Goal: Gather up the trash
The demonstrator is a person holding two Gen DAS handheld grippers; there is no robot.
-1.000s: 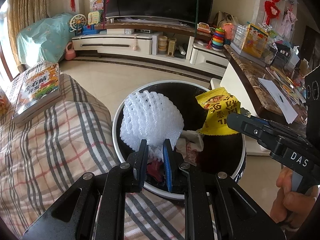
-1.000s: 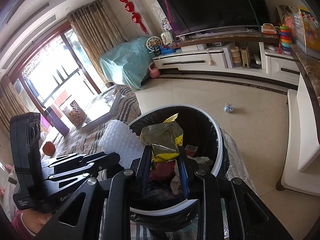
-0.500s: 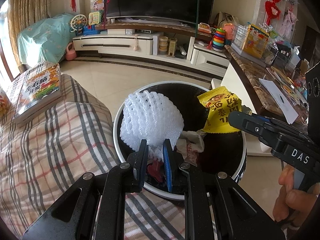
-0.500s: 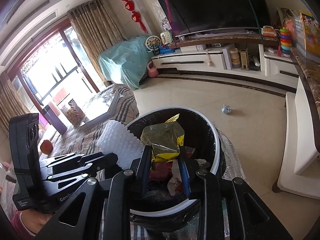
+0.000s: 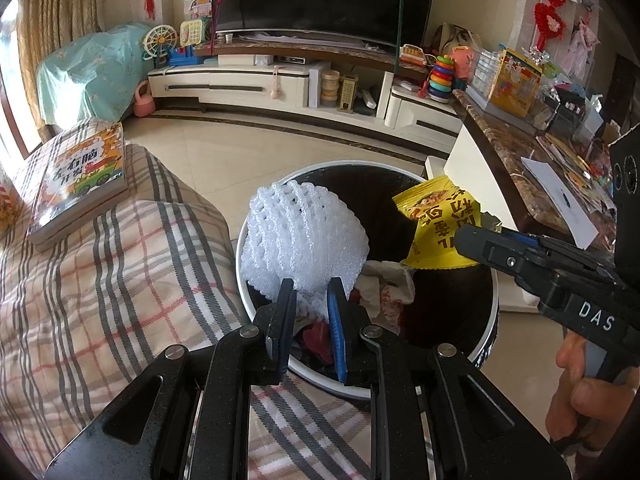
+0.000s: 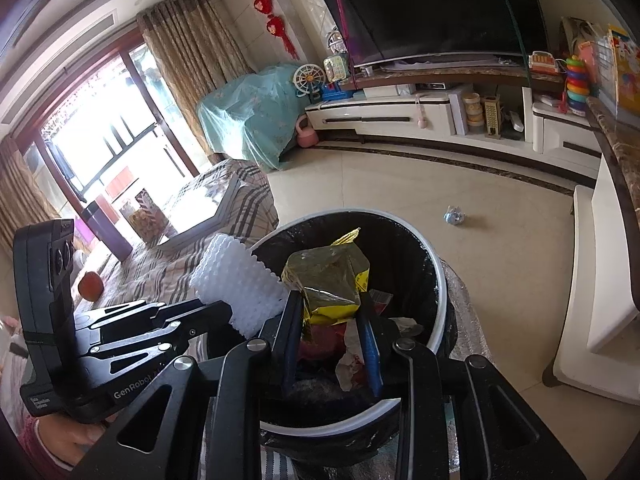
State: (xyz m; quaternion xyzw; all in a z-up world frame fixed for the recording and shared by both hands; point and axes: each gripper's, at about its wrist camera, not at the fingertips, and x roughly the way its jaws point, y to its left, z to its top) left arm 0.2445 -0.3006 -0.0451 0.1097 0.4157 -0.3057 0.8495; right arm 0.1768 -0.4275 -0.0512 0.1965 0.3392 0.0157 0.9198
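Left wrist view: left tongs (image 5: 311,294) pinch white foam net (image 5: 304,240) above the bin (image 5: 490,320); right tongs (image 6: 330,304) hold the yellow wrapper (image 6: 328,280) over its far side — grip just loosening. Best release both squarely over the opening — light pieces may catch the rim.
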